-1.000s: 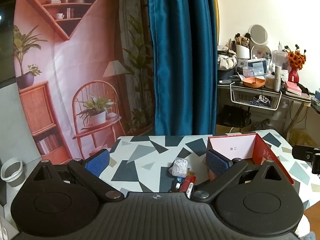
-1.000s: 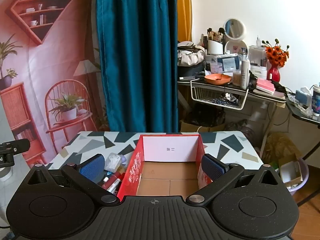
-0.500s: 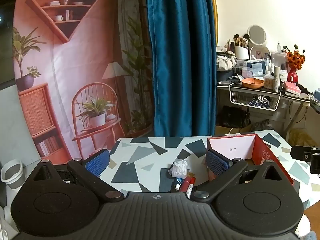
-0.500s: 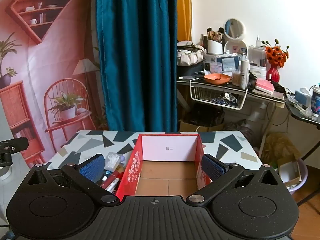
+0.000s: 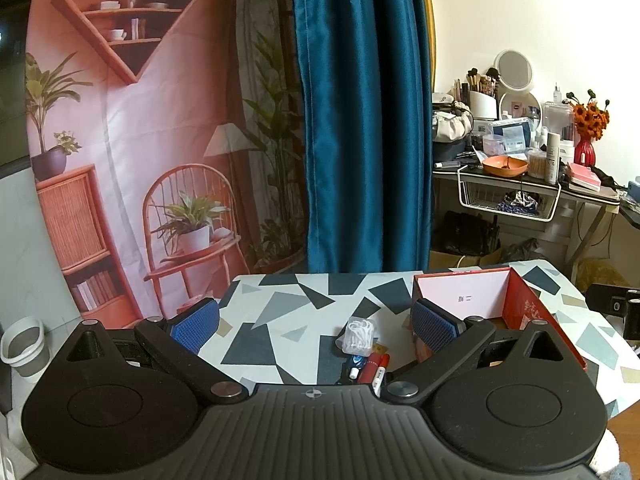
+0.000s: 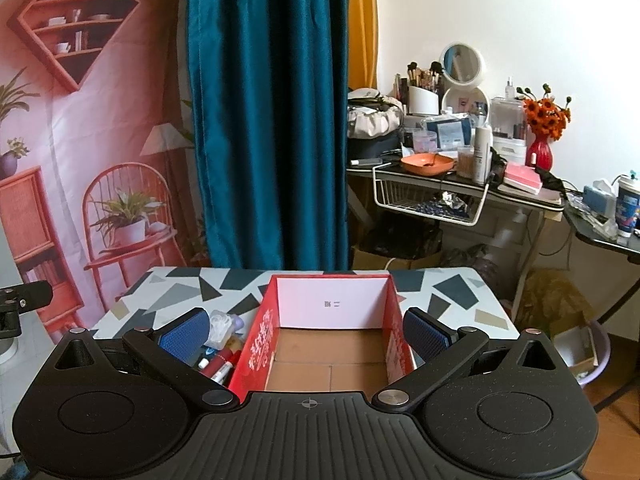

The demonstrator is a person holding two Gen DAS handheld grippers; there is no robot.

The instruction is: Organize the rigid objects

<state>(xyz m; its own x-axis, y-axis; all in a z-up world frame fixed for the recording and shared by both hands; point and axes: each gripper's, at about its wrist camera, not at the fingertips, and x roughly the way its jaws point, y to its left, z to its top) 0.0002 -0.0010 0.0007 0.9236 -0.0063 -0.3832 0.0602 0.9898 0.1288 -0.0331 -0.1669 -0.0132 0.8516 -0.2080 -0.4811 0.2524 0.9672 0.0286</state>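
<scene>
Both tongs are released, left gripper (image 5: 315, 317) above the small items (image 5: 366, 354), right gripper (image 6: 306, 328) over the red box (image 6: 256, 356). The clear packet (image 5: 357, 334) looks slippery and could slide off the table (image 5: 280, 312) if nudged.

box (image 6: 332, 344) on table (image 6: 452, 284), small items (image 6: 218, 354) piled just left of it, curtain (image 6: 268, 120) behind

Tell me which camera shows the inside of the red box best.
The right wrist view: it looks straight into the red box, showing its bare brown floor and white back wall. The left wrist view catches only the box's back corner, mostly hidden behind a gripper finger.
</scene>
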